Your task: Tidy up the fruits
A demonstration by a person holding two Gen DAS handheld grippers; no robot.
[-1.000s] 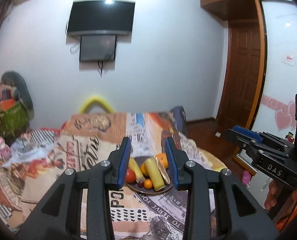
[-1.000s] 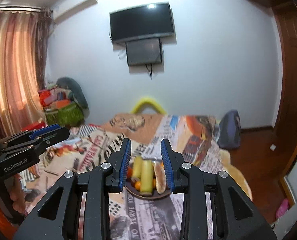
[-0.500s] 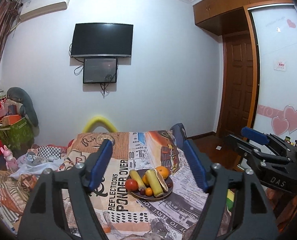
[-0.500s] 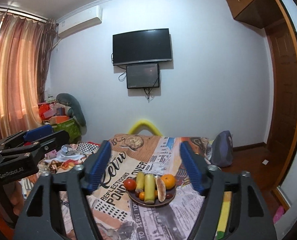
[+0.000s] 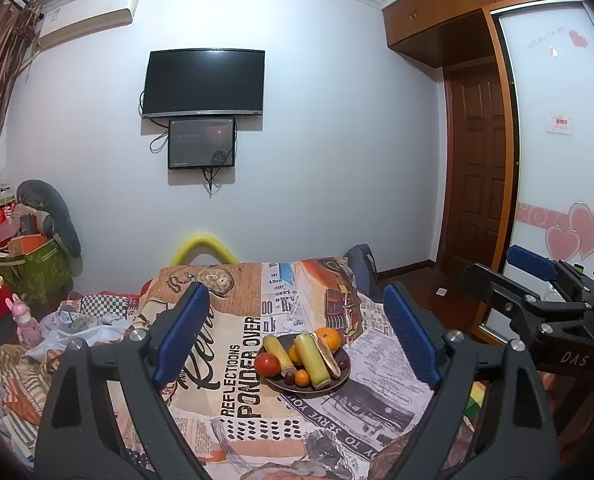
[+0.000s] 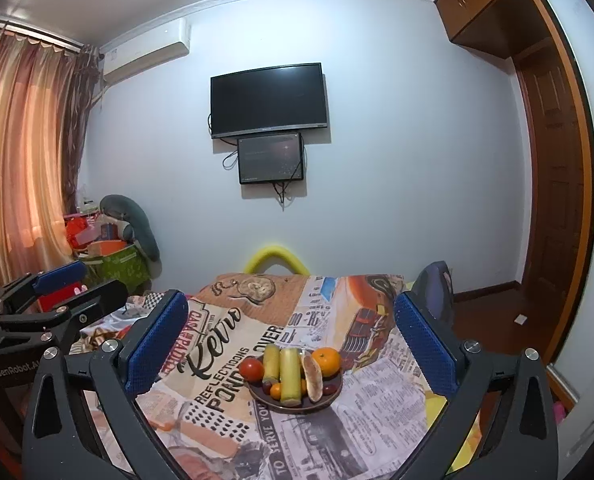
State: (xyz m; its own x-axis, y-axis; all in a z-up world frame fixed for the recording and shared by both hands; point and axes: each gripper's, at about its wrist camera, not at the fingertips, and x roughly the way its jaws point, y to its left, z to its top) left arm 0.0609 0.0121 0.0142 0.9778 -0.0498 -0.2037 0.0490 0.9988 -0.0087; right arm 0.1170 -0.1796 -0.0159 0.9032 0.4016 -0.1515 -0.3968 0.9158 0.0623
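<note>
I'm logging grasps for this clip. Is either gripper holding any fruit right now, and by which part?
Nothing is held. The left gripper and right gripper are both wide open, and the fruit lies on the plate.

On table (image 5: pixel 257 412): plate (image 5: pixel 339 380); in it, tomato (image 5: pixel 267 364) leftmost, orange (image 5: pixel 329 339) at back right, corn (image 5: pixel 312 360) between.

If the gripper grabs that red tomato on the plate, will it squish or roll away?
The tomato looks round and glossy, so it would probably roll or slip if nudged. It sits at the plate's left edge against a yellow-green stalk, which may steady it. Its skin looks thin, so a hard squeeze could likely bruise it.
</note>
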